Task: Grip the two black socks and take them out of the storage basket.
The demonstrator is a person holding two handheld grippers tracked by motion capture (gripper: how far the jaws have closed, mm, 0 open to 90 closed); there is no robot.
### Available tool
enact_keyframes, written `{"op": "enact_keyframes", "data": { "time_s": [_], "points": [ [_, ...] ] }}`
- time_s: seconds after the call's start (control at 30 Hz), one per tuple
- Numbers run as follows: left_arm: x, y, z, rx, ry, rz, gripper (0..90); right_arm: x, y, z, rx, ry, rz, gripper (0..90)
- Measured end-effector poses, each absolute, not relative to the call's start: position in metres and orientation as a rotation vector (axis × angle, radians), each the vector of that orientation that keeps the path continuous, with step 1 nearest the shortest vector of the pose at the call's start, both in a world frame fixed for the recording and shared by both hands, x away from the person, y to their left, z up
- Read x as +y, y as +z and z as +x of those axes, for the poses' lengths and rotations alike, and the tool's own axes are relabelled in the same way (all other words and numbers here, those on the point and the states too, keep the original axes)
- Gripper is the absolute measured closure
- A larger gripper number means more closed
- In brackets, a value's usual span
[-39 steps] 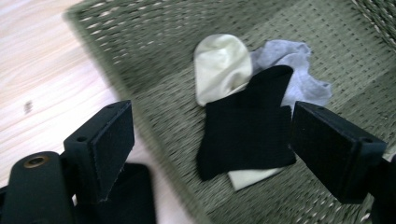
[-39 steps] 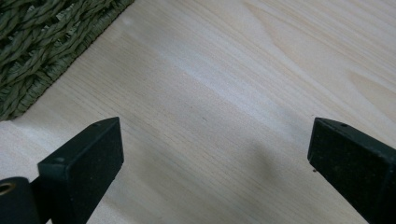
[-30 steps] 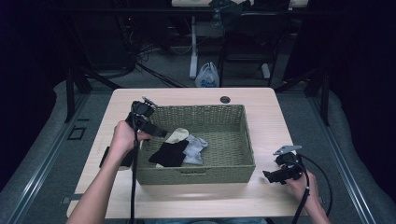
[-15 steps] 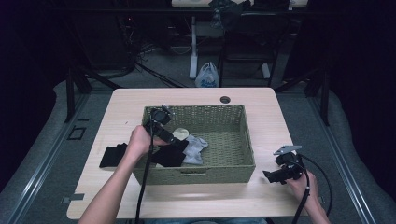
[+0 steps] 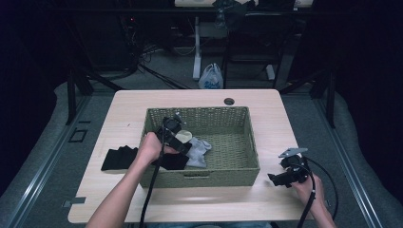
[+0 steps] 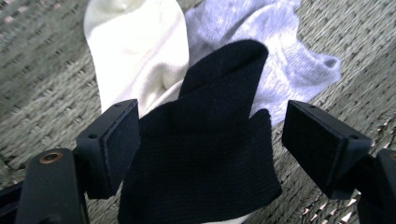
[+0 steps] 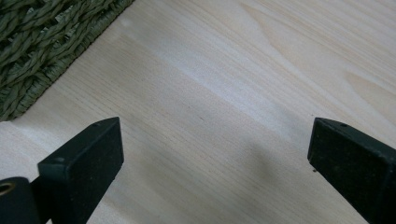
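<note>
Inside the woven basket (image 5: 247, 142), the left gripper (image 6: 210, 140) has come back from the table's left side, where a black sock (image 5: 119, 158) now lies. Its fingers spread around another black sock (image 6: 205, 163) beside cream (image 6: 140, 51) and grey socks (image 6: 289, 60), probably next out. The right gripper (image 5: 285, 176) rests spread near the table's (image 5: 285, 118) right edge.

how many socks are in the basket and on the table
4. In the basket: a black sock between the open left claw jaws, a cream sock and a grey sock beneath it. Another black sock lies on the table left of the basket. More may be hidden.
</note>
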State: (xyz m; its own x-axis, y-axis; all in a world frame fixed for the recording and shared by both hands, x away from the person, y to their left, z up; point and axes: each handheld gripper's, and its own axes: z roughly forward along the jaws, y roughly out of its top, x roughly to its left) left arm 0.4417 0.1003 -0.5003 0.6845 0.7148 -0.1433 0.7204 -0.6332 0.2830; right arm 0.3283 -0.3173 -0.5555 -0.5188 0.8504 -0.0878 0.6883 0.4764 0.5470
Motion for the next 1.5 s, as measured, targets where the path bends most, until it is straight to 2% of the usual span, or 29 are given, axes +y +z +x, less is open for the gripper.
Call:
{"op": "enact_keyframes", "data": {
  "time_s": [0.17,0.27,0.47,0.5,0.6,0.73,1.5],
  "points": [
    [0.097,-0.508,0.444,1.142,-0.040,2.627,21.3,-0.317,-0.556,0.329,2.382,0.645,1.297,2.9],
    [0.095,-0.512,0.445,1.151,-0.044,2.646,27.5,-0.317,-0.556,0.328,2.381,0.645,1.297,2.9],
    [0.096,-0.517,0.447,1.170,-0.052,2.648,53.9,-0.317,-0.556,0.328,2.380,0.653,1.299,2.9],
    [0.097,-0.516,0.447,1.159,-0.050,2.647,65.1,-0.317,-0.556,0.328,2.380,0.653,1.298,2.9],
    [0.097,-0.515,0.447,1.140,-0.040,2.657,75.3,-0.318,-0.555,0.329,2.387,0.645,1.293,2.9],
    [0.102,-0.511,0.445,1.133,-0.024,2.645,80.0,-0.318,-0.555,0.329,2.385,0.646,1.296,2.9],
    [0.138,-0.434,0.430,1.072,0.099,2.495,80.0,-0.318,-0.555,0.329,2.381,0.644,1.298,2.9]
  ]
}}
